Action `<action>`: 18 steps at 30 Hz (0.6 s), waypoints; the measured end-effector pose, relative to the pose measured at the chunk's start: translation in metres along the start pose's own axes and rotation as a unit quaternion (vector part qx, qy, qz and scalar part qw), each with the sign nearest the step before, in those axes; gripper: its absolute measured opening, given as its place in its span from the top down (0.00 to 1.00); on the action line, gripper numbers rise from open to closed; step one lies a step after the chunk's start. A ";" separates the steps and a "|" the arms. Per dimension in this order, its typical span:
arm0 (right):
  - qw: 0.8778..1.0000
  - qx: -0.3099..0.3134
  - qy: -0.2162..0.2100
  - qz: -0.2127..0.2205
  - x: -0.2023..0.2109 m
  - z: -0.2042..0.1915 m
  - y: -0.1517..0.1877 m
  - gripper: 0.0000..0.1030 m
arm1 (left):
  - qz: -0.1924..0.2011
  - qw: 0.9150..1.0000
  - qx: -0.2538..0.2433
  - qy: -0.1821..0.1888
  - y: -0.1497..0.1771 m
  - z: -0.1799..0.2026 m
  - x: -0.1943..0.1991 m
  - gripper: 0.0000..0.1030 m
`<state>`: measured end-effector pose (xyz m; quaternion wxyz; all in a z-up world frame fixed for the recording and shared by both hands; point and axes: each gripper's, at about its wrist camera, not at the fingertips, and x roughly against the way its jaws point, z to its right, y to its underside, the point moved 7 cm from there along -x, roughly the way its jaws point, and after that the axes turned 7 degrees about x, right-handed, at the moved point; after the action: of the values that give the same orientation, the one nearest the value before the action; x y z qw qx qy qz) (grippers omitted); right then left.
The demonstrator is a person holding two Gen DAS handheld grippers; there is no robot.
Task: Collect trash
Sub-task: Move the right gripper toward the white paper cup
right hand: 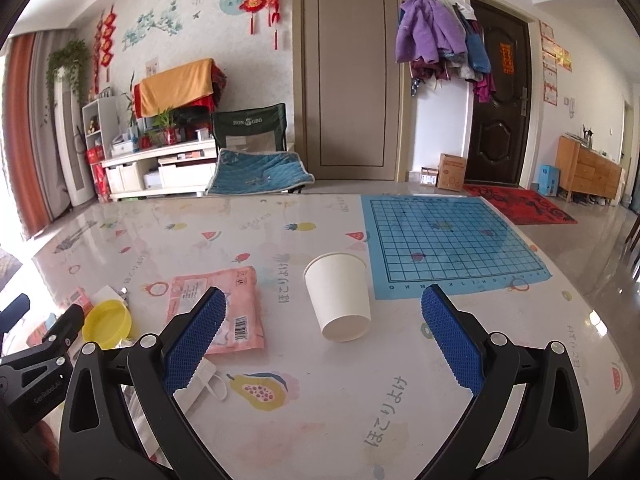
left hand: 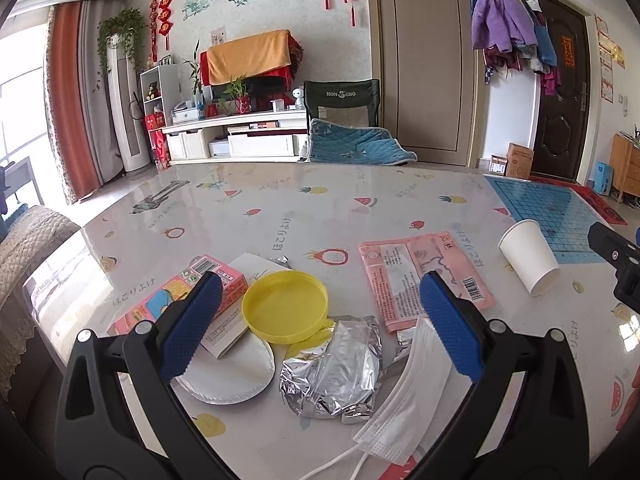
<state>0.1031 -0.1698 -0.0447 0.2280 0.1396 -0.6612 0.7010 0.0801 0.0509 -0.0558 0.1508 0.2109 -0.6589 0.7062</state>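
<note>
Both tools gape wide and empty, left tool (left hand: pixel 320 312) over crumpled foil (left hand: pixel 336 368), right tool (right hand: pixel 322 332) at the paper cup (right hand: pixel 340 296).

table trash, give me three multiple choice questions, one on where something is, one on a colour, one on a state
1. In the right wrist view, where is the paper cup?
A. beside the blue grid mat, on the table
B. inside the yellow lid
C. on the floor

2. What colour is the round plastic lid?
A. green
B. yellow
C. black

3. How is the left gripper over the crumpled foil?
A. shut on the foil
B. shut on the face mask
C. open, holding nothing

Answers:
1. A, the cup lies tipped on the table just left of the mat.
2. B, it is bright yellow.
3. C, its blue fingers stand wide apart with the foil untouched below them.
</note>
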 end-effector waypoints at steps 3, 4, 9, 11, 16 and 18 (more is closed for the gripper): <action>1.000 -0.005 -0.002 -0.004 -0.002 0.000 0.001 0.05 | -0.003 1.000 -0.002 -0.001 0.000 0.005 0.001 0.06; 1.000 -0.006 -0.003 -0.005 -0.002 -0.001 0.002 0.05 | -0.008 1.000 -0.002 -0.003 0.000 0.007 0.001 0.06; 1.000 -0.006 -0.004 -0.007 -0.003 0.000 0.003 0.05 | -0.012 0.999 0.004 0.032 0.009 -0.002 0.000 0.06; 1.000 -0.008 -0.006 -0.009 -0.004 0.000 0.004 0.05 | -0.018 0.999 0.006 0.031 0.008 -0.002 -0.001 0.06; 1.000 -0.011 -0.012 -0.021 -0.009 0.000 0.008 0.05 | -0.019 1.000 0.003 0.017 0.009 -0.004 -0.003 0.06; 0.999 -0.013 -0.015 -0.025 -0.011 0.000 0.011 0.05 | -0.016 1.000 0.002 0.014 0.008 -0.005 -0.003 0.06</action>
<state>0.1074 -0.1715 -0.0597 0.2375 0.1640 -0.6698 0.6841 0.0786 0.0553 -0.0648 0.1714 0.2119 -0.6519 0.7076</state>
